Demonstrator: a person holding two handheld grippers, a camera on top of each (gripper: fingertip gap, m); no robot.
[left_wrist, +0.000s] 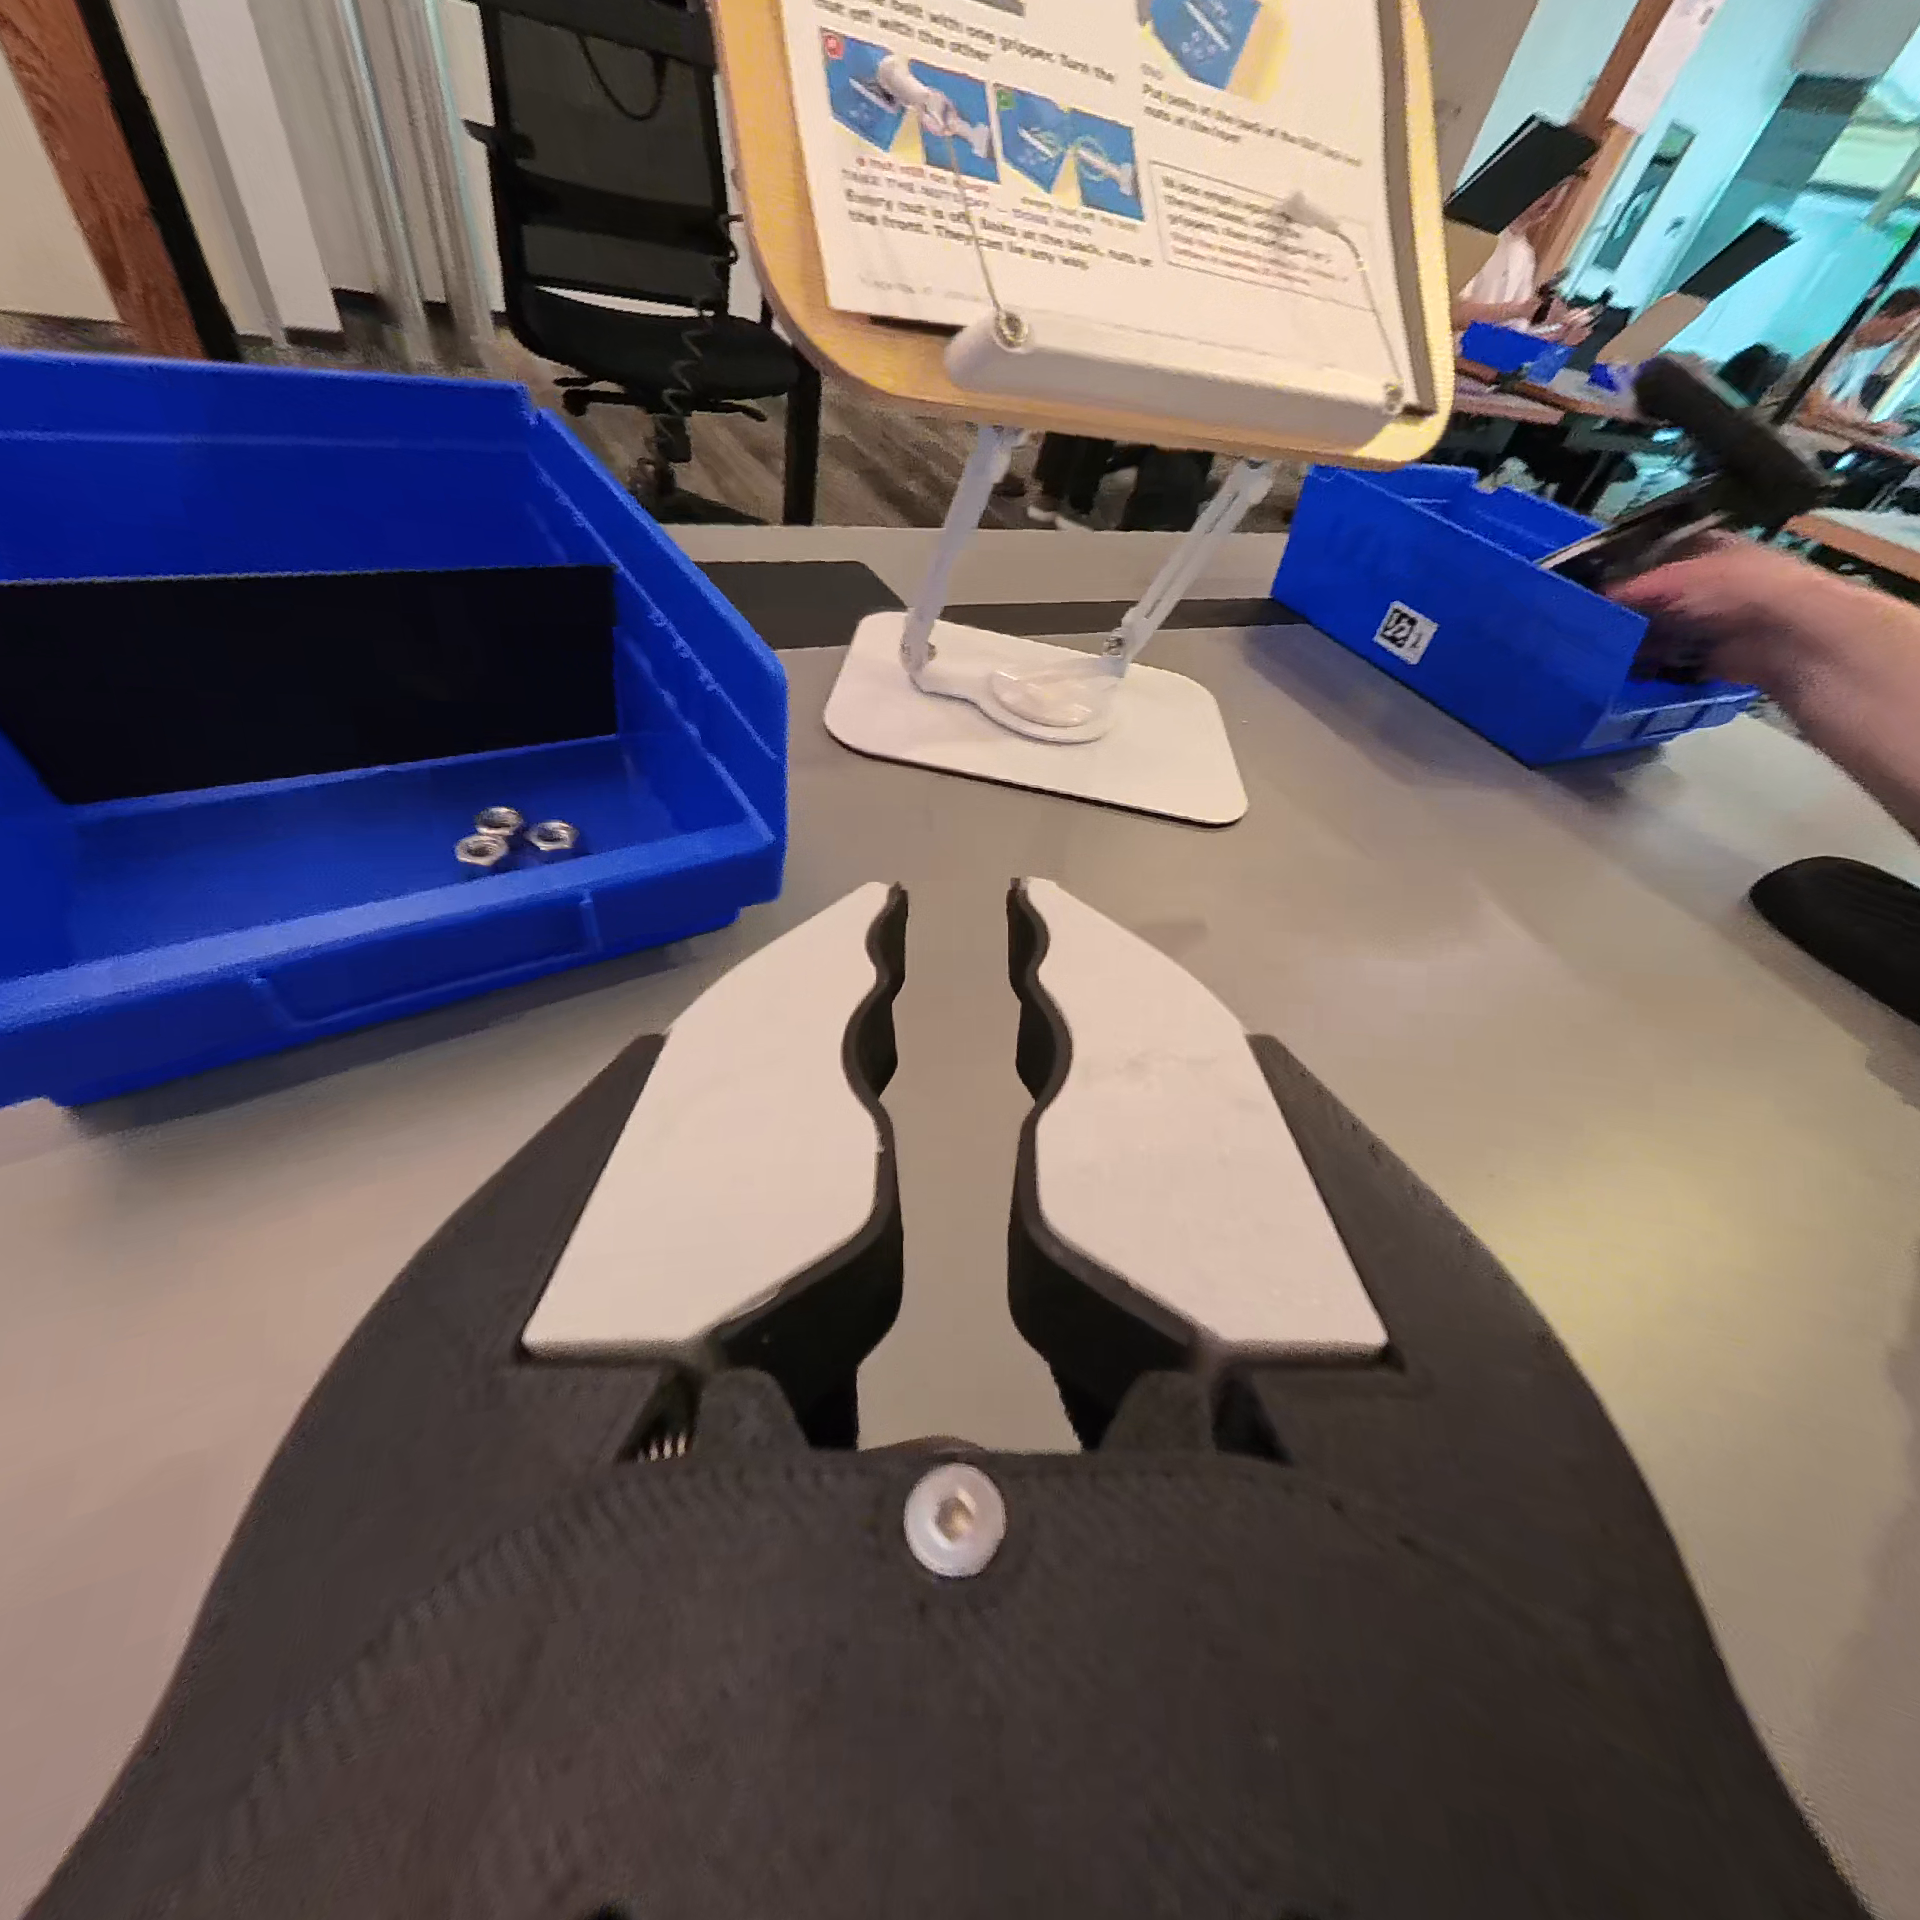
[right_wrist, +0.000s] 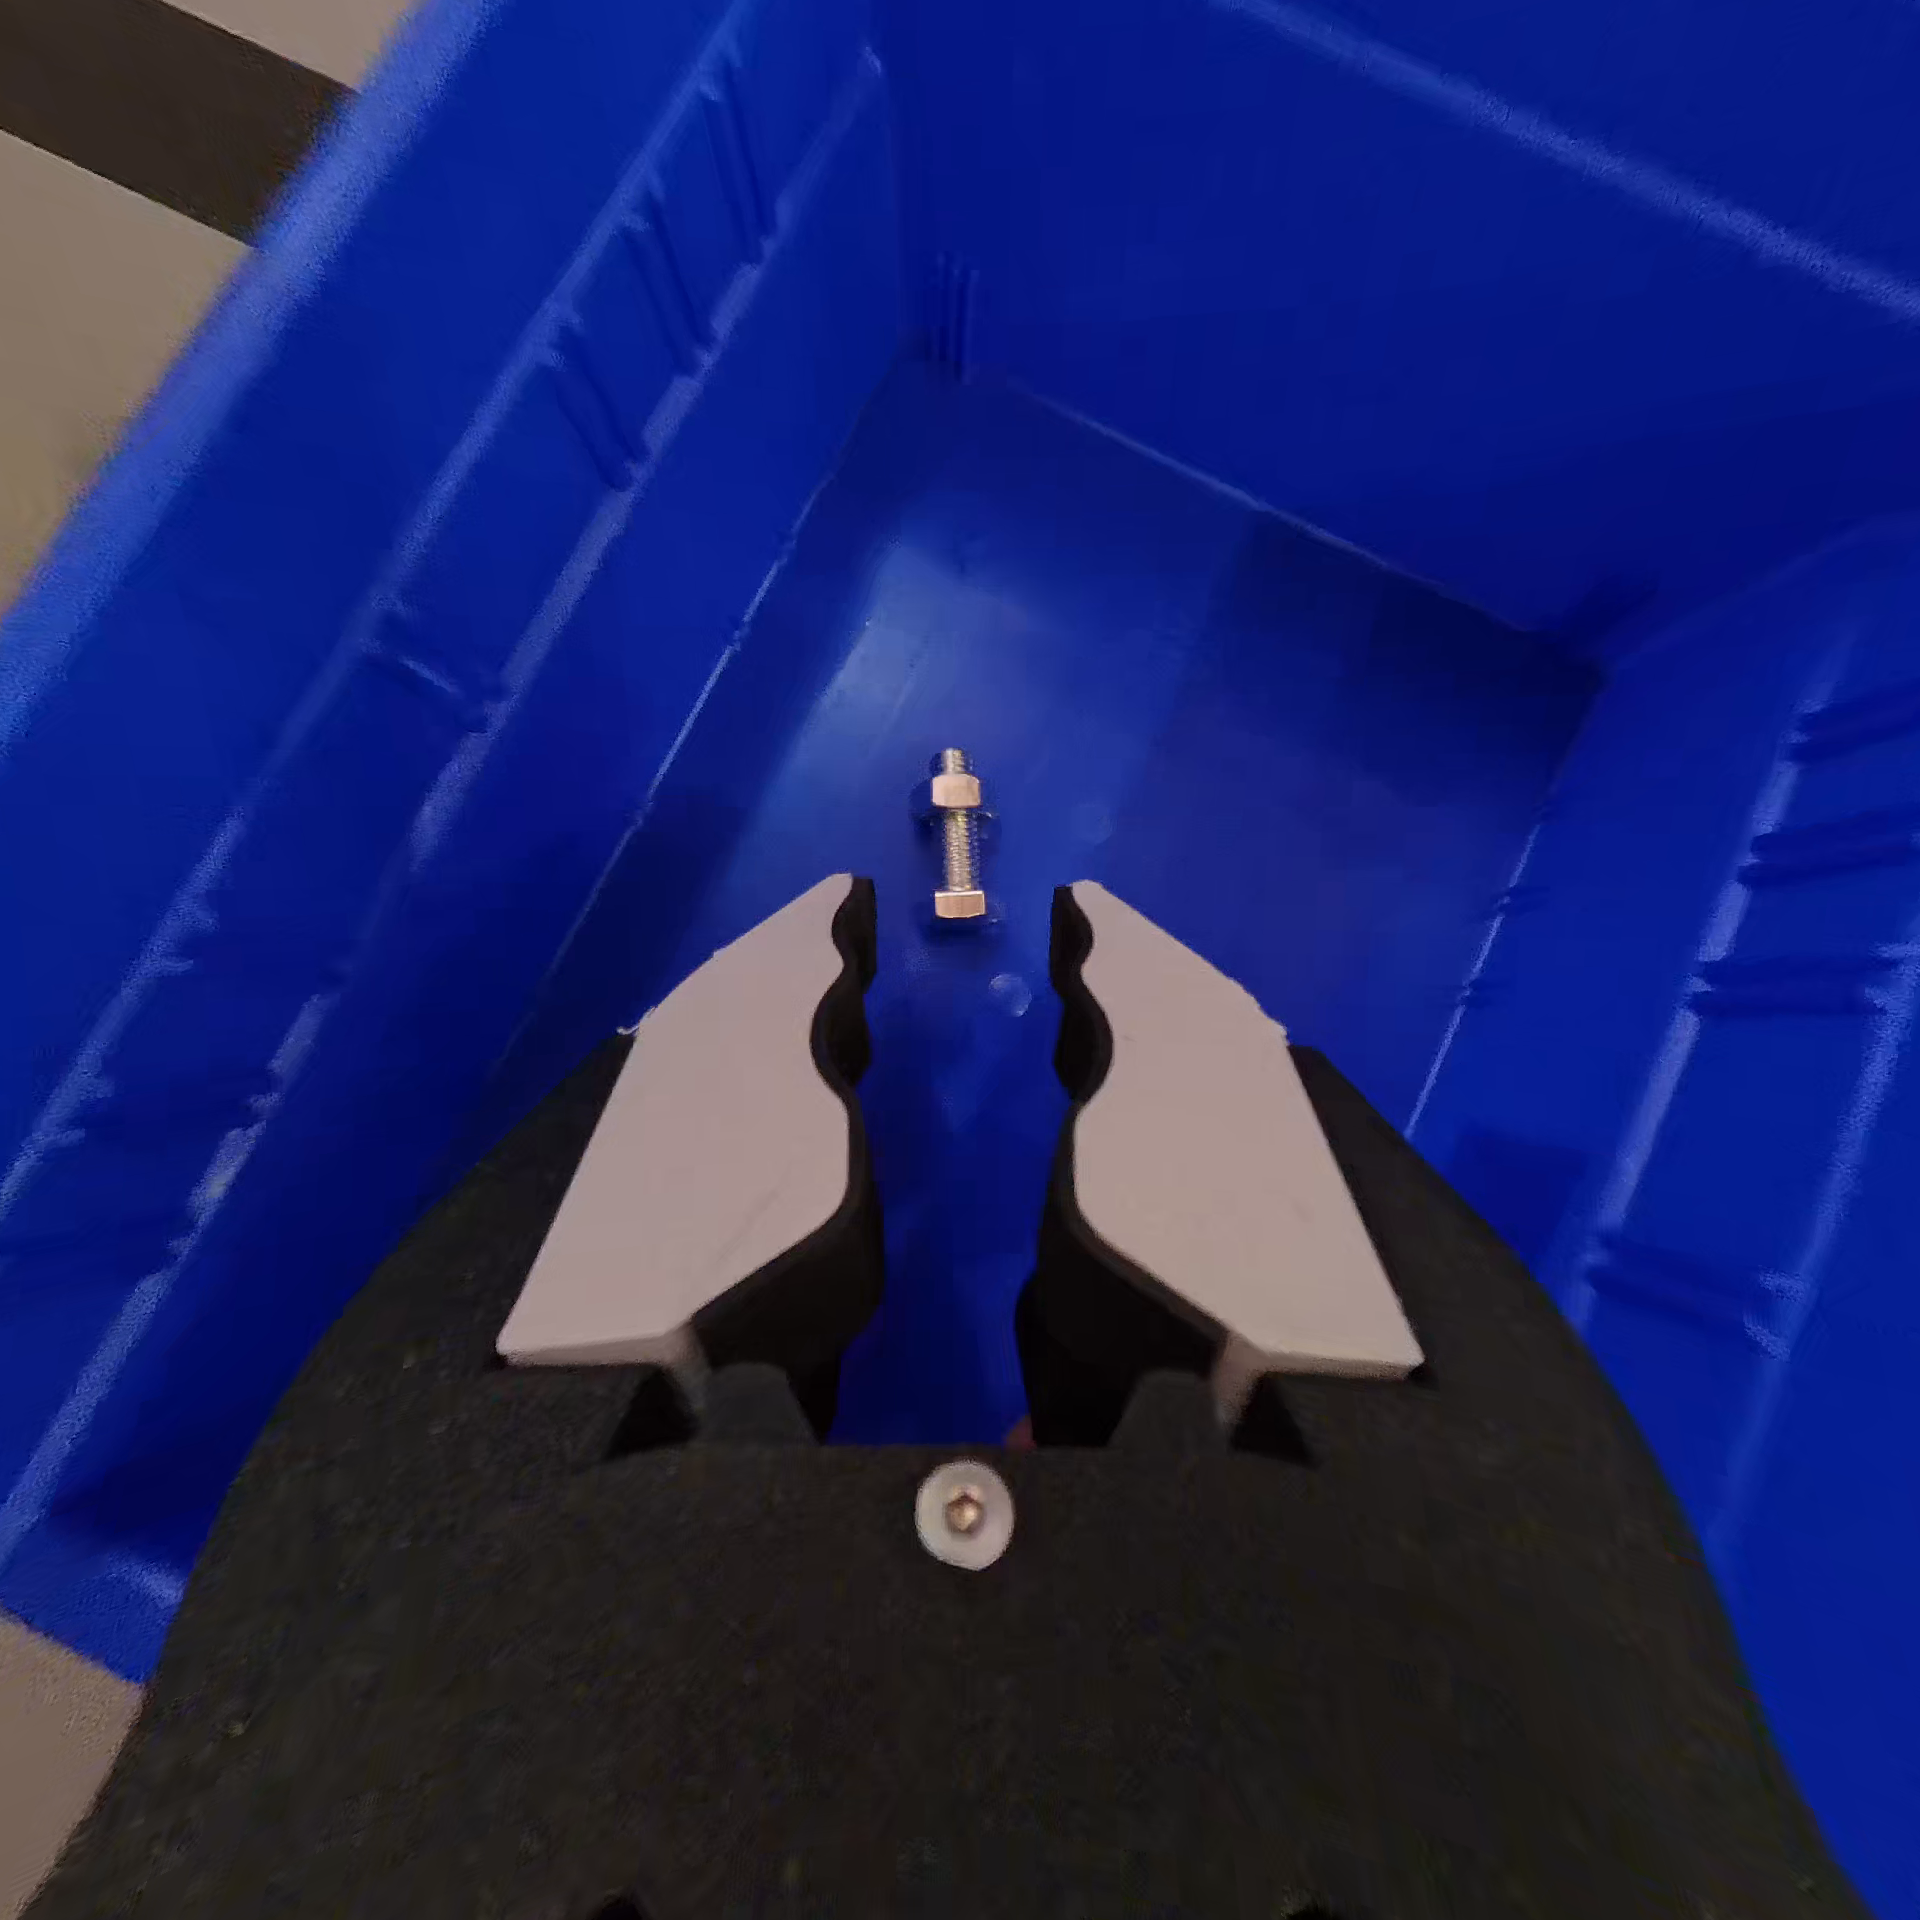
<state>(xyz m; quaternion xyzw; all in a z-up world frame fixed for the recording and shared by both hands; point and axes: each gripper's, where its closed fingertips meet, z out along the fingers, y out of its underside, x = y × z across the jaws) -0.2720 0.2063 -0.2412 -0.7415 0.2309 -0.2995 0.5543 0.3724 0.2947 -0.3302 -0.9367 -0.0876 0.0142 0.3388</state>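
Left claw gapes slightly, bare, over the table beside a blue bin holding three nuts; right claw, wider, bare, hangs inside another bin above a nutted bolt.

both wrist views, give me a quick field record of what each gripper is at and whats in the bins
left gripper: open, empty, over the grey table
left bin: blue, three loose nuts in the front part
right gripper: open, inside the right bin
bolt: lies on the bin floor, nut threaded on, just ahead of the fingertips, untouched
document stand: between the bins
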